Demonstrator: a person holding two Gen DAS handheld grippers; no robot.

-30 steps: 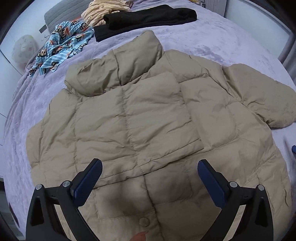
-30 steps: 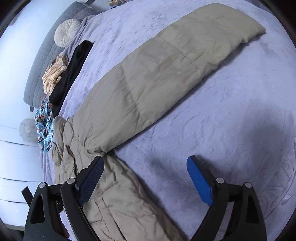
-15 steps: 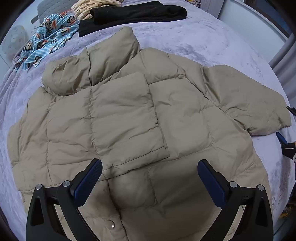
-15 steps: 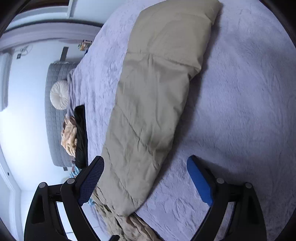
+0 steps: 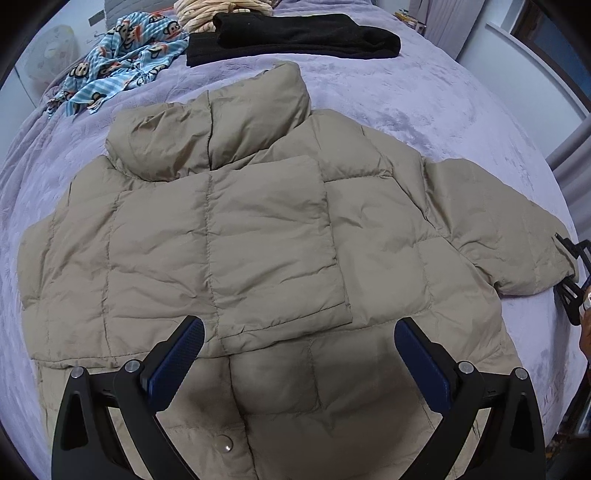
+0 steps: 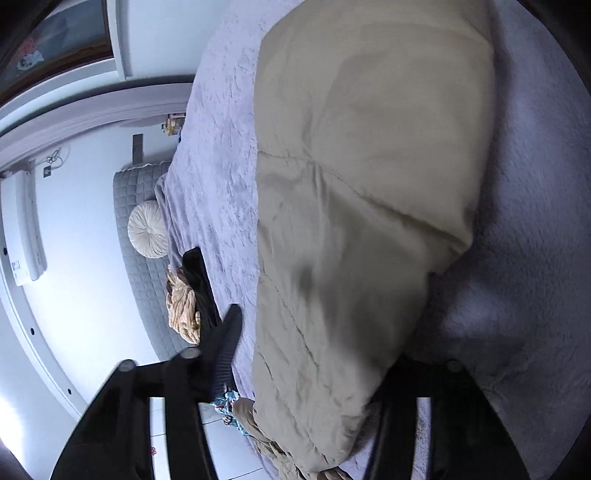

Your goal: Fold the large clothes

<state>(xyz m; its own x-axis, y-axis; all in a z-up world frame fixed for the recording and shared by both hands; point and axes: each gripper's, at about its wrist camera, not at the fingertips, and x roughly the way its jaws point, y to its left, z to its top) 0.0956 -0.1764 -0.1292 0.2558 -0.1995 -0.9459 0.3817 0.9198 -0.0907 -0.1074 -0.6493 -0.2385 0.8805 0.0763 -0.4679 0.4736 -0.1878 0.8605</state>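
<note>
A tan puffer jacket (image 5: 266,236) lies spread on the purple bed (image 5: 424,103), collar toward the far side, with its left sleeve folded across the chest. My left gripper (image 5: 297,325) hangs open above the jacket's lower front, holding nothing. The jacket's right sleeve (image 6: 354,206) stretches out sideways. My right gripper (image 6: 317,339) straddles that sleeve near the cuff and its jaws are closing. One finger (image 6: 227,343) still shows a strip of bedding between it and the sleeve; the other is hidden under the fabric. In the left wrist view the right gripper (image 5: 567,266) sits at the cuff.
Folded black clothes (image 5: 295,35), a blue patterned garment (image 5: 122,66) and a beige knit (image 5: 207,13) lie at the far end of the bed. A round cream cushion (image 6: 147,229) leans on the grey headboard (image 6: 136,266). The bed edge runs close on the right.
The right gripper has rolled and come down onto the outstretched sleeve, and its jaws have narrowed around it. The left gripper has barely shifted over the jacket.
</note>
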